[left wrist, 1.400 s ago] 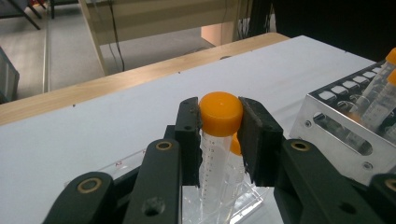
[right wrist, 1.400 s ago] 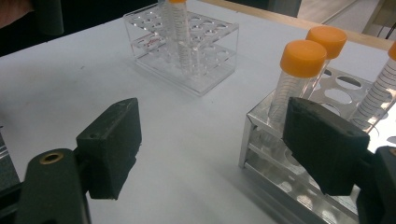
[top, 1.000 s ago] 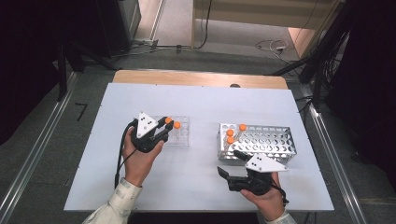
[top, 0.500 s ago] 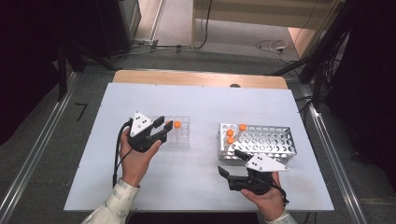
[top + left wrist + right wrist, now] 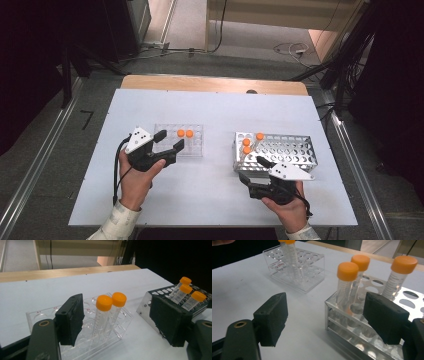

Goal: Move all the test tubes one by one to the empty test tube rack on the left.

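Clear acrylic tube rack point(image 5: 192, 140), left of centre on the white table point(image 5: 215, 112), holds two orange-capped plastic tubes point(image 5: 103, 315) upright side by side.

Largest first: your matte white tabletop, then the perforated shiny metal rack point(image 5: 287, 151) to the right with three more orange-capped tubes point(image 5: 248, 142) leaning in its left end, then the transparent rack with its round wells, then the slim graduated tubes with ribbed screw caps. Your left gripper point(image 5: 167, 141) lies level just beside the clear rack's left end; its blocky black rubbery jaws have just been opening and now stand wide, nothing between them. Your right gripper point(image 5: 252, 169) sits low at the metal rack's near edge, jaws wide apart and empty, your hand point(image 5: 286, 205) wrapped around its body.
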`<state>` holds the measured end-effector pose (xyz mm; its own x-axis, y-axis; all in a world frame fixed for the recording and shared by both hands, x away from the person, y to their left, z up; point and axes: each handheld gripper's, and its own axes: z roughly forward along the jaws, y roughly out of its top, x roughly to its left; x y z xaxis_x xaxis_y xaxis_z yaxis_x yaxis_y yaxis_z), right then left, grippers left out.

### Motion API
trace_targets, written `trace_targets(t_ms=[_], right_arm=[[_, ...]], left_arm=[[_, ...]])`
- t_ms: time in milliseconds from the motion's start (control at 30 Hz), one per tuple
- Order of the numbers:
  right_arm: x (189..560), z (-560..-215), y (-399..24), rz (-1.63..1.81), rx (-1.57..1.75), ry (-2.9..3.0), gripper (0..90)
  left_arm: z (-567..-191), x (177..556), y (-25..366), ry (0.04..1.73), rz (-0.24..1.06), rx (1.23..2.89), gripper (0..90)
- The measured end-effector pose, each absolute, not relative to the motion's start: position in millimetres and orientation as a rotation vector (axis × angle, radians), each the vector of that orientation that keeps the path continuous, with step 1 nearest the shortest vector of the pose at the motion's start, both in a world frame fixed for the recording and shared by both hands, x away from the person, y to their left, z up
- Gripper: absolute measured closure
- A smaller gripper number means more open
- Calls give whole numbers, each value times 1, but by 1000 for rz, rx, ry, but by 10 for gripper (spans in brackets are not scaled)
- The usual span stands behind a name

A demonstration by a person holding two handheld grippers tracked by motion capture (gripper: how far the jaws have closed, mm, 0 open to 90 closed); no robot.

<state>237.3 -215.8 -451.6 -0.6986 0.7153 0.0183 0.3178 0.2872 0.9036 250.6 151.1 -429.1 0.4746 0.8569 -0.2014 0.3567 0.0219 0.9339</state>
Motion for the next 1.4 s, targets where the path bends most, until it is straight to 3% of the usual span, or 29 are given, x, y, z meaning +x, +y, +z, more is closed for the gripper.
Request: trace_targets(t_ms=[800, 1100, 1400], right_arm=[[284, -462, -237, 1257, 1074, 2043, 233], [294, -462, -233, 1249, 1093, 2007, 338], [303, -464, -224, 1230, 1081, 2001, 525]], left_arm=[[-441, 239, 154, 1102, 525, 1596, 186], [-441, 240, 153, 1101, 522, 1596, 186], [-441, 240, 154, 1103, 517, 1593, 189]])
